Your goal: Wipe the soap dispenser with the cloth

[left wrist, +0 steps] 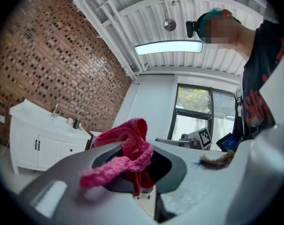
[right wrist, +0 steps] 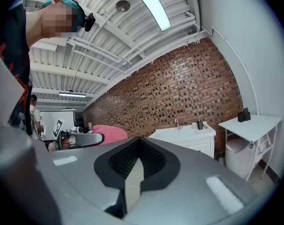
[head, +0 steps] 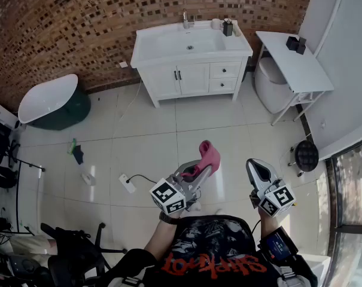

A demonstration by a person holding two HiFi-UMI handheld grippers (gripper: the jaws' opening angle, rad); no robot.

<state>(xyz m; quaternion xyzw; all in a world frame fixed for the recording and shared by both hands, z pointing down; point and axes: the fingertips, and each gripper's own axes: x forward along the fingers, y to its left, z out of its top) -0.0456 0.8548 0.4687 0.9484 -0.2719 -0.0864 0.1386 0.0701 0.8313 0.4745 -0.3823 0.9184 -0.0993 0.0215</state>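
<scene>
Left fingers on knitted (pink) cloth

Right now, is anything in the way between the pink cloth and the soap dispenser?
Nothing visible is. The left gripper holds the pink cloth, and only bare floor lies between it and the vanity, where the soap dispenser stands at the back right.

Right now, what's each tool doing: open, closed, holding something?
Left tool: closed on the pink cloth.
Right tool: closed, empty.
</scene>
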